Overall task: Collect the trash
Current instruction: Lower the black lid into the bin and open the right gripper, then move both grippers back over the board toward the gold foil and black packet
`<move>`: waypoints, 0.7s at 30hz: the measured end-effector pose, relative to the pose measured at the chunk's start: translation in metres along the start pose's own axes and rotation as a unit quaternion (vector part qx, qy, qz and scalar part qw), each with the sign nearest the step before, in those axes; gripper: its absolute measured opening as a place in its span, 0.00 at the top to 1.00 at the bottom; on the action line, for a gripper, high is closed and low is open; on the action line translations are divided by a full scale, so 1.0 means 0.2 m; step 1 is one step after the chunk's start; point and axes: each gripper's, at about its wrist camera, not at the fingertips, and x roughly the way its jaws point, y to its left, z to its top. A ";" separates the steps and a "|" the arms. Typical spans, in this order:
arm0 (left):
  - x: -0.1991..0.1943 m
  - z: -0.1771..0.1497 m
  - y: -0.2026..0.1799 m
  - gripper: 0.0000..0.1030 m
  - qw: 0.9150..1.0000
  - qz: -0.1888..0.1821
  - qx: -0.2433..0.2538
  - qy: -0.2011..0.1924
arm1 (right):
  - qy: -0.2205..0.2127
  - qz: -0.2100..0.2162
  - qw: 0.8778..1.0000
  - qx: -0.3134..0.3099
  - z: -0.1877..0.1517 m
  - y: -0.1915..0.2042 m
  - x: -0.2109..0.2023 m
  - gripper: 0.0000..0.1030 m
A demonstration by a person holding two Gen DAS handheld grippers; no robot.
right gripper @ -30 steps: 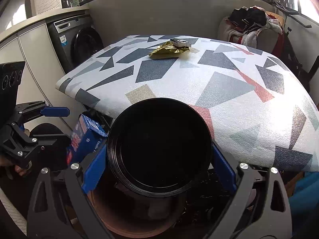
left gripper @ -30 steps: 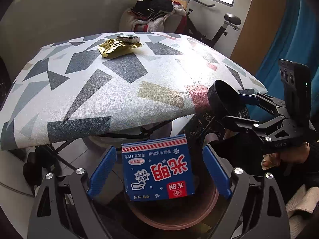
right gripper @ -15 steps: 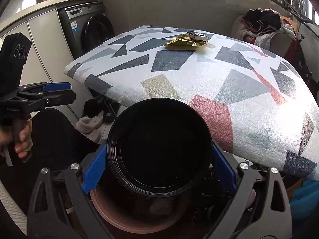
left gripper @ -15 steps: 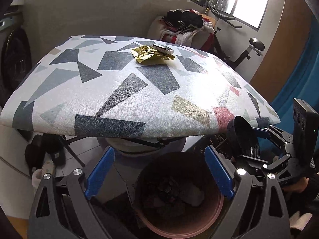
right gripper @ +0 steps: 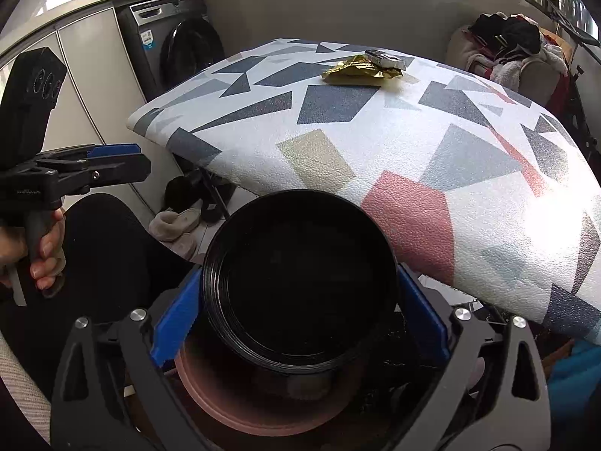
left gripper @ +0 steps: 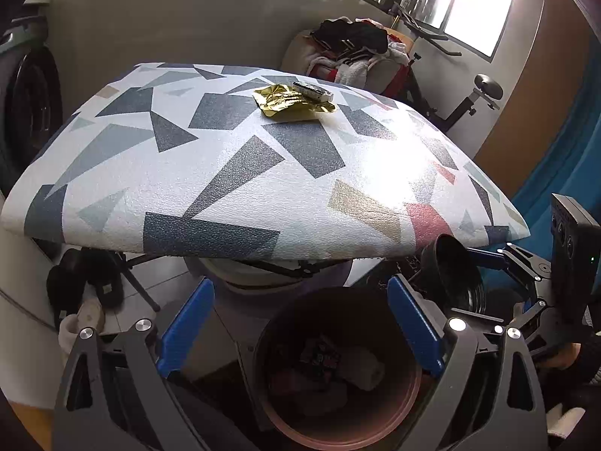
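My left gripper [left gripper: 300, 293] stands open with nothing between its blue fingers, above a brown round bin [left gripper: 330, 312] on the floor. Crumpled trash [left gripper: 326, 360] lies inside the bin. My right gripper [right gripper: 298, 282] is shut on a black round bowl [right gripper: 300, 255], held tilted over the same bin [right gripper: 233, 413]; the left wrist view shows this bowl [left gripper: 447, 263] at the bin's right. On the far part of the patterned table [left gripper: 225, 173] lie a gold wrapper [left gripper: 293, 103] and a small silver packet [left gripper: 313, 90] against it.
The table's near edge overhangs the bin. Slippers [right gripper: 176, 221] and dark shoes [left gripper: 86, 285] lie under the table. A washing machine [right gripper: 180, 49] stands at the left, a clothes pile [left gripper: 357, 49] and an exercise bike [left gripper: 469, 101] behind. A hand [right gripper: 41, 259] grips the left tool.
The blue carton that sat between my left gripper's jaws a second ago is gone from them, and the bin now shows below. The right gripper keeps its hold on the black bowl.
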 end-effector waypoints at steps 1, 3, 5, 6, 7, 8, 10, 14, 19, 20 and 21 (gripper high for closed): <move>0.00 0.00 0.00 0.11 1.000 0.000 -0.001 0.001 | 0.000 0.001 1.000 0.000 0.00 0.00 0.00 0.06; 0.00 0.00 0.00 0.11 1.000 0.001 -0.002 0.000 | 0.000 0.000 1.000 0.001 0.00 0.00 0.00 0.06; 0.00 0.00 0.00 0.11 1.000 0.001 -0.002 0.000 | 0.000 -0.003 1.000 0.006 0.00 -0.01 0.00 0.06; 0.00 0.00 0.00 0.11 1.000 0.001 -0.002 0.000 | -0.001 -0.005 1.000 0.009 0.00 -0.02 0.00 0.06; 0.00 0.00 0.00 0.11 1.000 0.001 -0.003 0.000 | -0.002 -0.007 1.000 0.013 0.00 -0.03 0.00 0.06; 0.00 0.00 0.00 0.11 1.000 0.001 -0.003 0.001 | -0.004 -0.009 1.000 0.018 0.00 -0.04 -0.01 0.06; 0.01 0.00 0.01 0.11 1.000 0.001 -0.005 0.002 | -0.005 -0.012 1.000 0.028 0.00 -0.06 -0.01 0.06; 0.01 0.00 0.01 0.11 1.000 0.001 -0.005 0.002 | -0.006 -0.017 0.999 0.046 0.00 -0.10 -0.01 0.06; 0.01 0.00 0.00 0.11 1.000 0.002 -0.005 0.003 | -0.007 -0.018 0.998 0.054 0.00 -0.12 -0.01 0.06; 0.01 0.00 0.01 0.11 1.000 0.002 -0.005 0.003 | -0.007 -0.018 0.998 0.053 0.00 -0.12 -0.01 0.06; 0.01 0.00 0.01 0.11 1.000 0.002 -0.006 0.003 | -0.007 -0.019 0.998 0.053 0.00 -0.12 -0.01 0.06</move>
